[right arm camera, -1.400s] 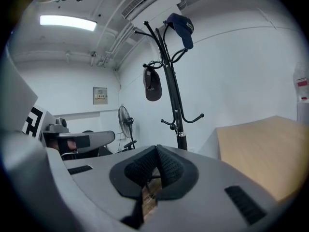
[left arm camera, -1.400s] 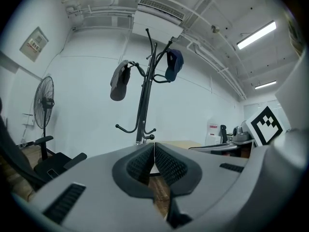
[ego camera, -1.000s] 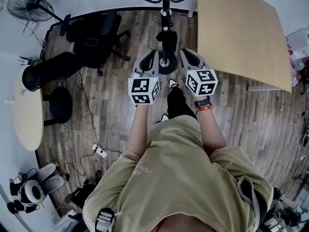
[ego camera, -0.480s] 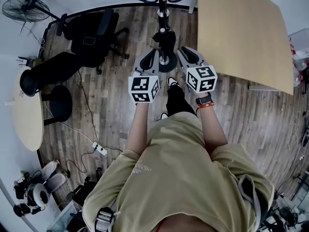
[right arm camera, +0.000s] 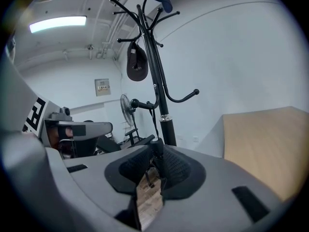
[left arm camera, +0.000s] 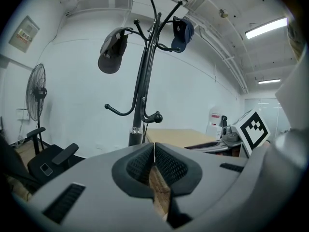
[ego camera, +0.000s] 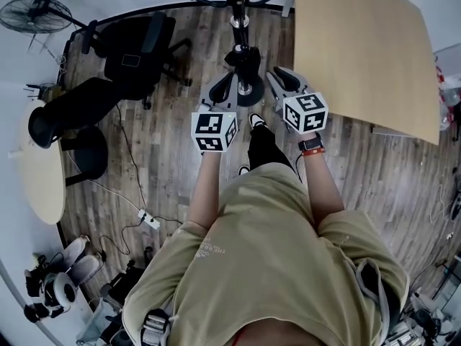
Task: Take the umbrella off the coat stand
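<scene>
Far left stand a black wire-caged pedestal fan (ego camera: pixel 36 9) and a pale round table (ego camera: pixel 37 171). Beside them, black padded office chairs (ego camera: pixel 137 45) sit on the brown wood-plank floor (ego camera: pixel 173 157). My left gripper (left arm camera: pixel 154 149), smooth grey with ribbed black pads, is closed on nothing. Ahead rises the slim black metal coat stand (left arm camera: pixel 142 88) with curved hooks, a grey cap (left arm camera: pixel 112 57) and a navy cap (left arm camera: pixel 182 33) hung up top. The folded black umbrella (right arm camera: pixel 157 148) hangs by its strap from a lower hook, right at the tips of my right gripper (ego camera: pixel 276 76). Its jaws are opening, with a gap showing between the pads. At right lies a light wooden tabletop (ego camera: pixel 360 42).
</scene>
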`<state>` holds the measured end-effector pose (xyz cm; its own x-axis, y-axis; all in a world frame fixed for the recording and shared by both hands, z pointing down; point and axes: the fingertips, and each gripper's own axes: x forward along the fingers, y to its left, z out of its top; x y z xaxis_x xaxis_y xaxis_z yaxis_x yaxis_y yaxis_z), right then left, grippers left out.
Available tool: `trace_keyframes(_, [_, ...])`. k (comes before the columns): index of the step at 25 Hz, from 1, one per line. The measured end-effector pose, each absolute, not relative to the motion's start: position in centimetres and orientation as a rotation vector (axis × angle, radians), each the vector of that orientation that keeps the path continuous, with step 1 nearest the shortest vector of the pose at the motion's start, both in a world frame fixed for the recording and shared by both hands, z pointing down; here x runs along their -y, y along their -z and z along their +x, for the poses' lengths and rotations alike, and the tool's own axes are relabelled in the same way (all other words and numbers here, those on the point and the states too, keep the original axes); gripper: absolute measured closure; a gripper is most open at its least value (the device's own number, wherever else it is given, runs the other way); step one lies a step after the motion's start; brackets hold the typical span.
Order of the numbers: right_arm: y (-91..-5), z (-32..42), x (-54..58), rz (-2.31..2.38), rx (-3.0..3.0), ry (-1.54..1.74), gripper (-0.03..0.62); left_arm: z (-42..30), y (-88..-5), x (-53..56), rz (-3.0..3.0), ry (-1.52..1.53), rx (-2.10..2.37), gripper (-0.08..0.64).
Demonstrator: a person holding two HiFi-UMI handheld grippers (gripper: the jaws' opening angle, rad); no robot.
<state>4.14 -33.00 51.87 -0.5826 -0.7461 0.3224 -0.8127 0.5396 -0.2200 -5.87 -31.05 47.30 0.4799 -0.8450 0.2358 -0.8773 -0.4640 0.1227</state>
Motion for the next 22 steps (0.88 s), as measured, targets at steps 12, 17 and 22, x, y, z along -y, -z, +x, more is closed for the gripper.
trace_keyframes(12, [-53.5, 3.6, 36.3, 1.173, 2.630, -0.464, 0.465, -5.0, -48.1, 32.2, 2.508, -0.220, 1.450, 0.535])
trace_keyframes(17, [-54.7, 2.7, 37.3, 1.071, 2.637, -0.453, 0.456, -5.3, -48.7, 32.3, 2.490, -0.230, 1.458, 0.535])
trace_keyframes(22, [-55.6, 1.6, 37.8, 0.983, 2.643, -0.441, 0.443, -5.6, -48.6, 32.0, 2.463, -0.213, 1.447, 0.535])
